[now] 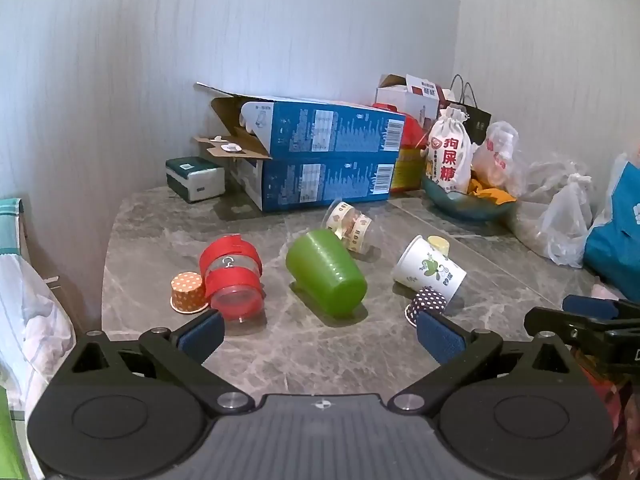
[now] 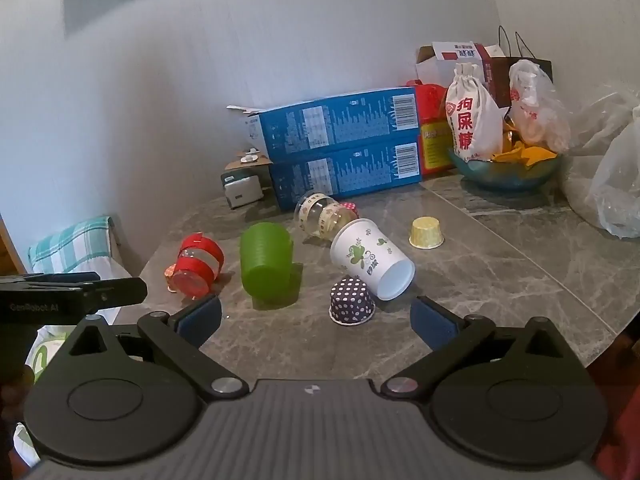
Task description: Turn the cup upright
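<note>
Several cups lie on the grey marble table (image 1: 320, 352). A green plastic cup (image 1: 326, 272) (image 2: 266, 262) lies on its side in the middle. A clear cup with red bands (image 1: 232, 276) (image 2: 196, 266) lies left of it. A white paper cup with green print (image 1: 430, 270) (image 2: 372, 258) lies to the right, and a clear patterned cup (image 1: 350, 222) (image 2: 322, 214) lies behind. My left gripper (image 1: 320, 338) is open and empty, in front of the green cup. My right gripper (image 2: 316, 320) is open and empty, in front of the dotted cup.
Small paper cups sit mouth down: orange dotted (image 1: 186, 292), dark dotted (image 2: 352, 302), yellow (image 2: 426, 232). Two blue boxes (image 1: 324, 160), a tissue pack (image 1: 196, 178), a bowl with a white pouch (image 2: 504, 168) and plastic bags (image 2: 618, 192) line the back and right.
</note>
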`<state>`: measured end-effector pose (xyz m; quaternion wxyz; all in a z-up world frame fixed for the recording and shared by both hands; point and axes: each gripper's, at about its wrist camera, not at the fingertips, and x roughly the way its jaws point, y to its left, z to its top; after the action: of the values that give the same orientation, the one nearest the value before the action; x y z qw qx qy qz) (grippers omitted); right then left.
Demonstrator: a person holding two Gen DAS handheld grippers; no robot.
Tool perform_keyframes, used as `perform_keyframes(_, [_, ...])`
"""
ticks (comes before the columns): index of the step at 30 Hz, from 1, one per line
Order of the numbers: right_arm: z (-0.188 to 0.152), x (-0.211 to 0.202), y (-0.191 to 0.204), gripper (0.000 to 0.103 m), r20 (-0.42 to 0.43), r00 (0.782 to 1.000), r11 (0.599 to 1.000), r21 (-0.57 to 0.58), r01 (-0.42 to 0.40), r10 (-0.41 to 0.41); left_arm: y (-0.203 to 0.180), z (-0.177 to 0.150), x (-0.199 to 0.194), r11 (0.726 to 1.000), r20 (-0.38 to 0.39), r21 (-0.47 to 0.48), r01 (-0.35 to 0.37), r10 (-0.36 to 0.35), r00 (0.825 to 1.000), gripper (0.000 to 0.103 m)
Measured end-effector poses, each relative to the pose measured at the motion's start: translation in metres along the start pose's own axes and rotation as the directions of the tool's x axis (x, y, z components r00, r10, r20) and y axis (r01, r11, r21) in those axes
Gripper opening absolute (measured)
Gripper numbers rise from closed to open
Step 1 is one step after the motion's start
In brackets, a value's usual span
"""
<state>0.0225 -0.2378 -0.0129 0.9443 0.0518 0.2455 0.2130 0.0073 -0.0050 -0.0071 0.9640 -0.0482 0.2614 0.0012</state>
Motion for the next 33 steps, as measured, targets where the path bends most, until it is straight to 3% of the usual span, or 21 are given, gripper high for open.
perform_keyframes(33, [-0.0026,-0.001,-0.0059,0.102,-0.03,1.0,1.0,0.025,-0.004,0.005,0.0001,-0.0024,-0.0013,0.999,-0.022,-0.033,0.011,-0.011,1.0,0.103])
